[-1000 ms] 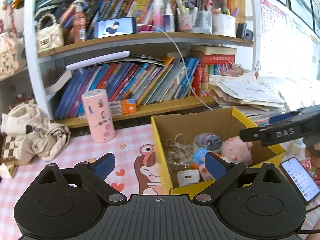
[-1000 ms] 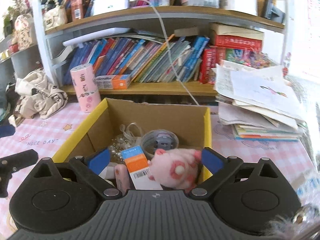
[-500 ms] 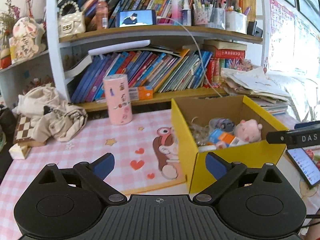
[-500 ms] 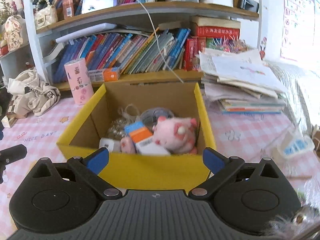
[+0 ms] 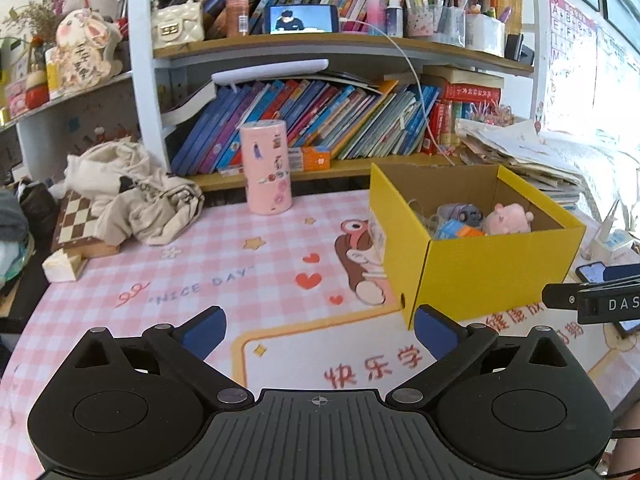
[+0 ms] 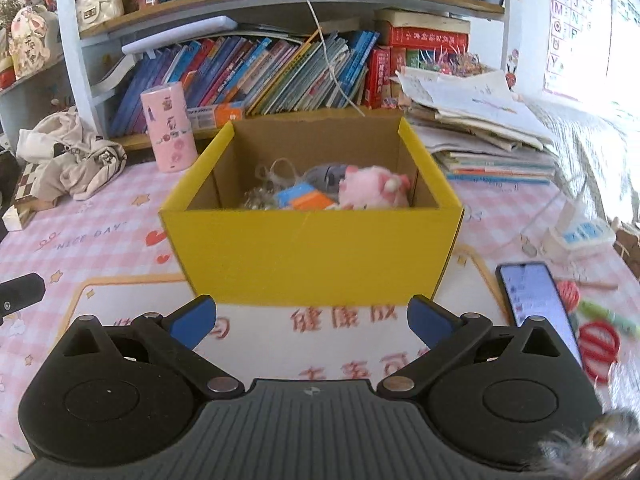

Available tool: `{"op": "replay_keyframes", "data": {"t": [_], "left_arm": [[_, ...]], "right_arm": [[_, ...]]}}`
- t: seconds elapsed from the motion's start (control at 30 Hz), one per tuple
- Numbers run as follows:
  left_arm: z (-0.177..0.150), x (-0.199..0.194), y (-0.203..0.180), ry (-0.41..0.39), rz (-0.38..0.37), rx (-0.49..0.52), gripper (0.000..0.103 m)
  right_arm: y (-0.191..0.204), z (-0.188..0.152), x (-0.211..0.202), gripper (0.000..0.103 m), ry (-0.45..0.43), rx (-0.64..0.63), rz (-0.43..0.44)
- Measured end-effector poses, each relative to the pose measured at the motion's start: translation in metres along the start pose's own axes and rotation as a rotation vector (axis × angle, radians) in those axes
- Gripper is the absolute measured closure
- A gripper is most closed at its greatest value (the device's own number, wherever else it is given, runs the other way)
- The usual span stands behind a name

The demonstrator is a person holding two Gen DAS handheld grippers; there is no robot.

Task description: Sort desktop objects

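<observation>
Yellow box (image 6: pixel 312 252): mid-desk, pink plush pig (image 6: pixel 372 192) and orange-blue carton (image 6: pixel 306 197) inside
Left gripper (image 5: pixel 319 330): jaws opening wide, nothing between
Right gripper (image 6: pixel 311 320): spread wide, empty

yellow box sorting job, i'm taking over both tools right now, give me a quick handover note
Left tool: empty, jaws opening, nothing between them, over the pink checked desk mat.
Right tool: open, empty, facing the yellow cardboard box.
Done: pink plush toy, blue-and-orange carton and a grey round item lie in the box.
Left, probably: black smartphone, red ring and white power strip on the desk right of the box; pink cylindrical tin stands behind it.
</observation>
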State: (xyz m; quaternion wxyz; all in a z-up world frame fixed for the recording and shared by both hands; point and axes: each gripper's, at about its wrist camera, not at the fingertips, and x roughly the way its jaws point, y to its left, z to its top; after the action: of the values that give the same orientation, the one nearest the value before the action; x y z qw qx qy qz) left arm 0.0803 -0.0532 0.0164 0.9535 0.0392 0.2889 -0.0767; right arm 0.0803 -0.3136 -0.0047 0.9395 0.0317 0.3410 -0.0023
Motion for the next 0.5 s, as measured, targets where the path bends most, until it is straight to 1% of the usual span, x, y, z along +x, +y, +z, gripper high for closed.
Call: {"op": "replay_keyframes", "data": {"t": [0.27, 0.5], "left_arm": [[-0.020, -0.013, 0.017, 0.040, 0.026, -0.021, 0.001], [-0.028, -0.018, 0.033, 0.054, 0.038, -0.043, 0.001]], "right_arm": [[0.027, -0.021, -0.011, 0.000, 0.027, -0.002, -0.005], [0.046, -0.034, -0.019, 0.000, 0.039, -0.029, -0.015]]}}
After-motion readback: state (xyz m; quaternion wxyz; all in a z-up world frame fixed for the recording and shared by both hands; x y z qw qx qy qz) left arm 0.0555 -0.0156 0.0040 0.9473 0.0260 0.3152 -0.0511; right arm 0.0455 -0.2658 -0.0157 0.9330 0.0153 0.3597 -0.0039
